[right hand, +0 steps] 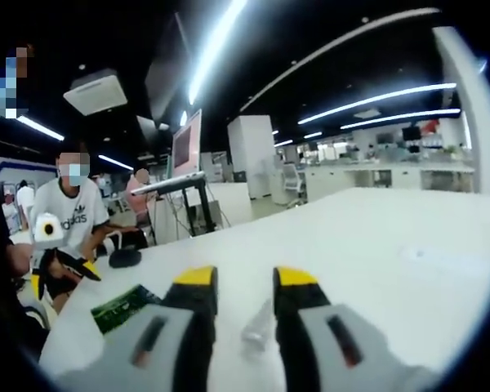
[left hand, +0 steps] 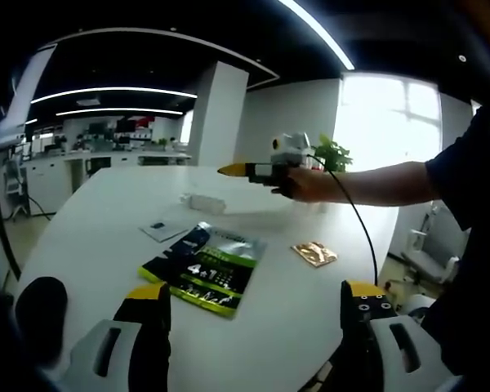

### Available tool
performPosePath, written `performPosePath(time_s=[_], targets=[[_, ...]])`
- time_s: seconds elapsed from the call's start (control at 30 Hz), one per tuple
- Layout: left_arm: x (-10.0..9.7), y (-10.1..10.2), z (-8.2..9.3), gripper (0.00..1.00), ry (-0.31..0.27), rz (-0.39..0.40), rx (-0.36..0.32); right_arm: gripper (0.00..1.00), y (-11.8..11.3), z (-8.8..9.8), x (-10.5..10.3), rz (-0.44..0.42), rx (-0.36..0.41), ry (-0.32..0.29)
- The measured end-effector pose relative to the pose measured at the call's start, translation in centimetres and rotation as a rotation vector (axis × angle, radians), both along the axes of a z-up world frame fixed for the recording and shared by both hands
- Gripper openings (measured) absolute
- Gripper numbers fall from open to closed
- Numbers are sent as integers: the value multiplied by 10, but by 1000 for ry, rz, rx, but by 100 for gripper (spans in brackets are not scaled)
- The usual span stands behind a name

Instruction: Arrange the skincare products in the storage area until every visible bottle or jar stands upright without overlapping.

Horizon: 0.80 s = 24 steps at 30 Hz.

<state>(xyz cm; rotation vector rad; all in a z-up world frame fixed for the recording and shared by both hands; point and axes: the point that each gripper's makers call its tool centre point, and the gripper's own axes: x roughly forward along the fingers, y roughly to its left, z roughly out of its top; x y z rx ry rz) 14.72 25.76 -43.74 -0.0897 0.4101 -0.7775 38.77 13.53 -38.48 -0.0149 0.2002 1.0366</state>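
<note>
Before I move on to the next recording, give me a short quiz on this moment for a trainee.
1. Multiple choice: the large packet lying on the table ahead of the left gripper is mainly: A) green and black, B) red, C) blue.
2. True or false: the left gripper's jaws are shut on that packet.
3. Fill in: in the left gripper view, a hand holds the right gripper ___ the table, not resting on it.

Key: 1 A. 2 False: the jaws stand wide apart with nothing between them. 3 above.
</note>
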Motion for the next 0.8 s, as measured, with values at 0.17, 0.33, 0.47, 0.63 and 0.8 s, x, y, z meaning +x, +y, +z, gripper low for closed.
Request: performPosePath(time_s=[0.17, 0.33, 0.47, 0.63, 0.8], targets=[[-1, 0, 0, 87, -1, -1, -4, 28, 2, -2, 5, -9, -31, 30], [-1, 1, 0, 87, -2, 3, -8, 30, 3, -6, 11, -28, -81, 55], [-1, 2, -1, 87, 1, 6, -10, 31, 8, -9, 14, -31, -122, 66], [0, 4, 1, 87, -5, 7, -14, 32, 11, -12, 19, -40, -142, 80], [1, 8, 1, 87, -4, 13, -15, 33, 9, -17, 25, -54, -161, 88]])
